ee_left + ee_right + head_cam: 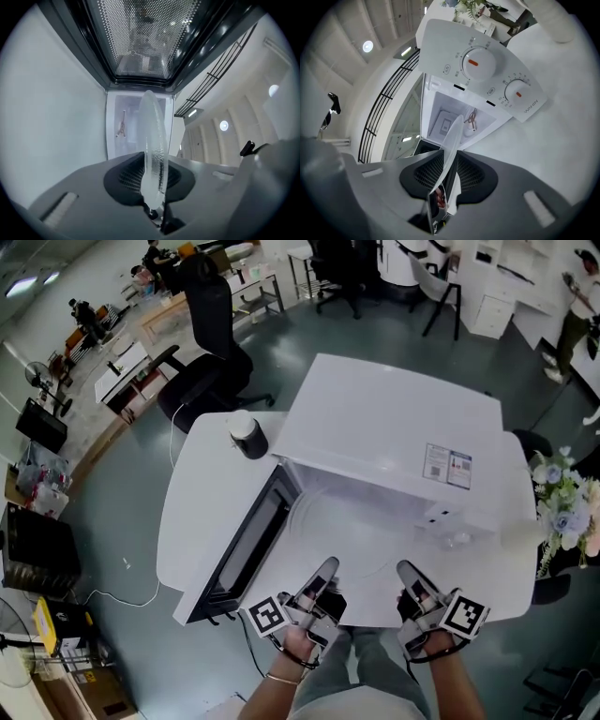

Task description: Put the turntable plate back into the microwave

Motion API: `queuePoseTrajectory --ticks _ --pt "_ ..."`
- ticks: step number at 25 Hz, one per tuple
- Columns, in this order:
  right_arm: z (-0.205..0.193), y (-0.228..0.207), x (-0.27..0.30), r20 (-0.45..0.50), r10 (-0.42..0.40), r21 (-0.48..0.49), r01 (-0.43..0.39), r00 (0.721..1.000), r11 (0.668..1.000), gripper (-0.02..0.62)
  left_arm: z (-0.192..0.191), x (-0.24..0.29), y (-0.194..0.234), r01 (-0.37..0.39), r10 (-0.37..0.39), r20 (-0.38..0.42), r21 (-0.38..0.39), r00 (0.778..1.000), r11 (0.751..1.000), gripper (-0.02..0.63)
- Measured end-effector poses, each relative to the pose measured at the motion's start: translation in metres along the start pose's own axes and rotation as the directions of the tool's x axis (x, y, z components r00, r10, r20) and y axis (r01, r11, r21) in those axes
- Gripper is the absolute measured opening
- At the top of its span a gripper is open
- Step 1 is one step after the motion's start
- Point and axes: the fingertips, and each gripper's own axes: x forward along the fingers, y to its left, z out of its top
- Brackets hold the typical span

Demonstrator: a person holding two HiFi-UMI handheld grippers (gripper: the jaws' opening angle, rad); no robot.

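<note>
we hold the plate [349,538] flat by its near rim, at the open front of the microwave [394,427], which stands on the table [211,484]. the left gripper [326,570] is clamped on the rim, with the glass edge-on between its pads [153,154]. the right gripper [409,574] grips the same rim further right, the plate thin between its jaws [452,140]. the door [246,542] is swung open to our left. both gripper views look into the white cavity [133,129].

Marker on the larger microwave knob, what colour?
Orange, on a white knob; shows best in the right gripper view.
</note>
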Motion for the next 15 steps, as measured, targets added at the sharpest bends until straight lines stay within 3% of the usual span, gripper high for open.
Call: queuePoseTrajectory --ticks 2,4,7,11,15 --pt "0.001 0.001 -0.003 0.010 -0.009 -0.026 0.009 1.000 1.000 0.069 0.002 0.001 0.002 0.004 -0.004 0.003 0.000 1.000 1.000 0.035" --pt "-0.001 -0.007 -0.010 0.010 -0.069 -0.090 0.069 0.998 0.994 0.069 0.003 0.003 0.003 0.011 -0.011 0.003 -0.001 1.000 1.000 0.035" --pt "0.000 -0.018 -0.021 0.043 -0.189 -0.243 0.194 0.981 0.950 0.068 0.003 0.007 0.004 0.016 -0.016 0.000 0.003 1.000 1.000 0.035" --pt "0.005 -0.025 -0.033 0.116 -0.305 -0.406 0.325 0.945 0.854 0.067 0.002 0.012 0.009 0.012 -0.012 -0.007 0.002 1.000 1.000 0.035" --pt "0.010 -0.034 -0.047 0.205 -0.403 -0.522 0.448 0.892 0.726 0.066 0.002 0.018 0.013 0.011 -0.011 -0.008 0.007 1.000 1.000 0.037"
